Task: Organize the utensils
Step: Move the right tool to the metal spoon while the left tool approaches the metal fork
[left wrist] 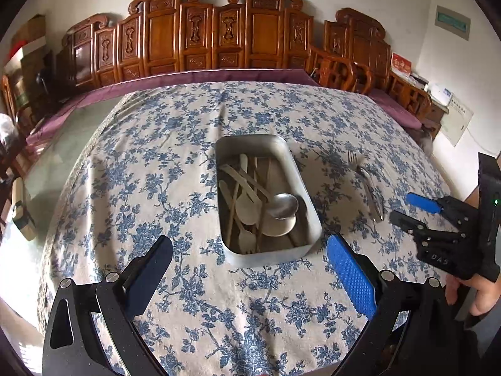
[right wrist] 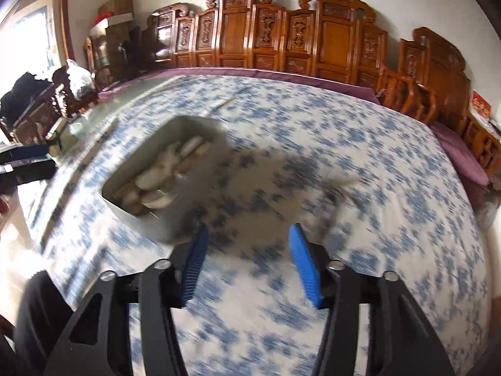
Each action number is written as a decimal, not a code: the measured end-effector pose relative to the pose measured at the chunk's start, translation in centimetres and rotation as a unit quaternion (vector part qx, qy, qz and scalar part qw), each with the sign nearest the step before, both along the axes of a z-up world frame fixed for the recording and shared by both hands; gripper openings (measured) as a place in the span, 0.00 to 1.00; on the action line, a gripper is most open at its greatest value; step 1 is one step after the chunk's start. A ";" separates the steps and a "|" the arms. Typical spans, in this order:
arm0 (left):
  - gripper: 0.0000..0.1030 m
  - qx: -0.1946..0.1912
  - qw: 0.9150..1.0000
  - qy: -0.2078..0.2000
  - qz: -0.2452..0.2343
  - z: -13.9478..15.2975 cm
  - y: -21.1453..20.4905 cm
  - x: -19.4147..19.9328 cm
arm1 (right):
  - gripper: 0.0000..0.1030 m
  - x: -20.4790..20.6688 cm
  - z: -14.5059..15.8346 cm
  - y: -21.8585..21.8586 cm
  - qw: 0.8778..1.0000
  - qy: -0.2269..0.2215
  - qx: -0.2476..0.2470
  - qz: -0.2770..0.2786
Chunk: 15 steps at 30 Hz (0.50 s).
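L gripper [left wrist: 250,269] spread wide, nothing btwn its fingers, hovering just short of the near end of the rectangular grey metal tray [left wrist: 308,200]. R gripper [left wrist: 407,210] also parted, empty, angled at the silver metal fork [left wrist: 366,185] lying on the blue-floral tablecloth [left wrist: 156,172] just right of tray, apart from it. Tray holds pale wooden spoons/forks [left wrist: 247,203] w/ a steel ladle [left wrist: 281,205] on top. R wrist view heavily motion-blurred, so that gripper [right wrist: 247,244] looks to be moving fast. Risks, imo: fork is thin and flat on soft cloth, so fingers could snag fabric or skid off the handle; cloth drag might shift tray; rushed drop could land the fork across the rim.
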<state>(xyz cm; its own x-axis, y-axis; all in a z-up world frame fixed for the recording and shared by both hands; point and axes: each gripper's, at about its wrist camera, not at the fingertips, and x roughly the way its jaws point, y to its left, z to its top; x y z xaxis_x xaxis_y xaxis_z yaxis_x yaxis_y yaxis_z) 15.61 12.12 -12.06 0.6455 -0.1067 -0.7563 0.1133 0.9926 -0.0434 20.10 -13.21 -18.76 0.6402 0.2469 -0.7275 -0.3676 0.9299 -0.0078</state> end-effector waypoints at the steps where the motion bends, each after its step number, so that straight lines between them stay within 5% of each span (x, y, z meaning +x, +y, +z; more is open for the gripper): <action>1: 0.92 0.004 1.000 -0.001 0.000 0.0 -0.3 -0.1 | 0.62 0.0 -0.2 -0.7 1.000 0.001 -0.001 -0.004; 10: 0.92 0.019 1.000 0.013 0.002 -0.6 -2.5 0.6 | 0.68 1.7 -2.4 -6.8 1.000 0.016 0.007 -0.022; 15: 0.92 0.013 0.999 0.027 -0.030 -1.2 -5.1 2.0 | 0.62 3.6 -3.8 -7.1 0.999 0.033 0.013 -0.006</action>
<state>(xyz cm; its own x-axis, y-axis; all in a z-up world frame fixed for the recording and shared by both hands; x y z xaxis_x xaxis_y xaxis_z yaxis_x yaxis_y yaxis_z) 17.58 6.98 -13.23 0.5966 -0.1229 -0.7931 0.1703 0.9851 -0.0246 23.75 -20.29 -22.56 0.5942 0.2582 -0.7617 -0.3554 0.9339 0.0393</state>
